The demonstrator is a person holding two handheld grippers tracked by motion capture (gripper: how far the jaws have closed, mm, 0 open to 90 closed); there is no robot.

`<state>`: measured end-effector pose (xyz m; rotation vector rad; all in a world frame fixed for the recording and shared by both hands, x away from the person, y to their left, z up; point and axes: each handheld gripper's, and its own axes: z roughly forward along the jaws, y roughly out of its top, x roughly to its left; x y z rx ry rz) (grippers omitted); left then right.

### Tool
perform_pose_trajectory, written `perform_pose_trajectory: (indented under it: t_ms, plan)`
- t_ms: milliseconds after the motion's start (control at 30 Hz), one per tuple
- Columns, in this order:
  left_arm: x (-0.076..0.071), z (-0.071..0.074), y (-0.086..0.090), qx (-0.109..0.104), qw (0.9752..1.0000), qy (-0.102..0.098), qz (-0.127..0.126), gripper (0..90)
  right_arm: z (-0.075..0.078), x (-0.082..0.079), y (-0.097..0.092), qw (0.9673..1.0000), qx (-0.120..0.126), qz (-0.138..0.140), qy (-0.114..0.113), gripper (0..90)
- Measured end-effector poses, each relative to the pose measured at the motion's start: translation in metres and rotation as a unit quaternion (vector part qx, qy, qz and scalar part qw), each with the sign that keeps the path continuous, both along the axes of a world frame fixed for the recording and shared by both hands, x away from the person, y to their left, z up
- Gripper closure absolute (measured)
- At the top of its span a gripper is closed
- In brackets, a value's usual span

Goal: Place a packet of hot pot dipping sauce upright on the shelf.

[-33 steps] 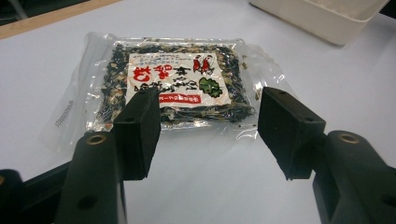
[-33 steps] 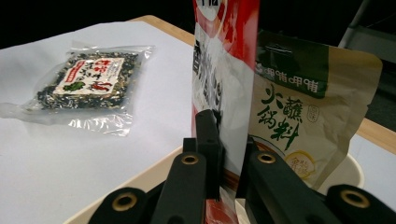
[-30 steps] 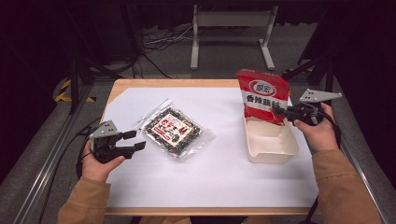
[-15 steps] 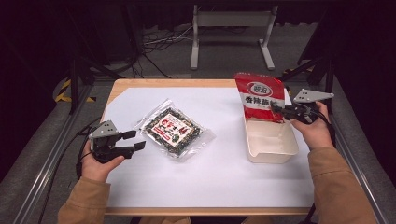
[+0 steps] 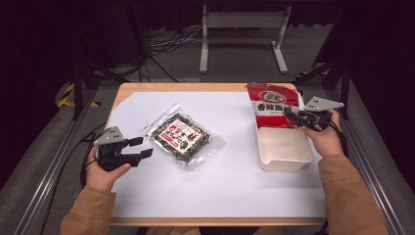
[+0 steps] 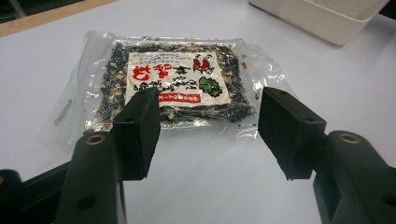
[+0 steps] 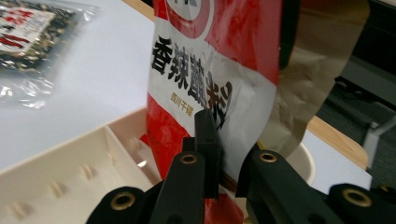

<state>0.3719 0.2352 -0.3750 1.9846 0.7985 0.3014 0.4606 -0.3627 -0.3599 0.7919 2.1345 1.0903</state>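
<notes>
Red-and-white packet (image 5: 272,104), cream tray (image 5: 284,161), black tongs (image 5: 291,116).

The left gripper (image 5: 139,148) rests low at the table's left side, jaws apart. The right gripper (image 5: 289,115) is raised at the right, jaws pinched together.

The high view looked forward and down over the whole worktop (image 5: 147,103) from the person's side. The left gripper view sat low, close to the clear packet (image 6: 173,84). The right gripper view pressed against the red bag (image 7: 205,60). All three shared the cream tray (image 5: 284,149).
</notes>
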Motion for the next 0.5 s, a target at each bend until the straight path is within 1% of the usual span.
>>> perform_pose_trajectory:
  t_ms: [67,133,167,200,300,333,500]
  plan:
    - [0.000,0.000,0.000,0.000,1.0000,-0.001,-0.001,39.9,-0.003,0.001,0.000,0.9999,-0.004,-0.010,0.002,86.5]
    - [0.000,0.000,0.001,0.004,1.0000,-0.003,-0.002,39.8,-0.006,0.002,0.000,0.9996,-0.019,-0.018,0.012,86.5]
    - [0.001,0.000,0.001,0.003,1.0000,-0.002,-0.002,39.8,-0.007,0.002,0.001,0.9995,-0.022,-0.020,0.014,86.5]
    - [0.001,0.000,0.001,0.003,1.0000,-0.002,-0.002,39.9,-0.009,0.002,0.001,0.9993,-0.021,-0.023,0.020,86.3]
    - [0.000,0.000,0.000,0.001,1.0000,0.000,-0.001,39.7,-0.012,0.001,-0.002,0.9989,-0.003,-0.033,0.032,86.2]
    - [0.001,0.000,0.000,0.005,1.0000,-0.003,-0.004,39.7,-0.012,0.001,-0.002,0.9988,-0.003,-0.035,0.034,86.2]
    - [0.001,0.000,-0.002,0.000,1.0000,0.001,-0.003,39.4,-0.014,-0.001,-0.002,0.9981,-0.009,-0.045,0.040,86.1]
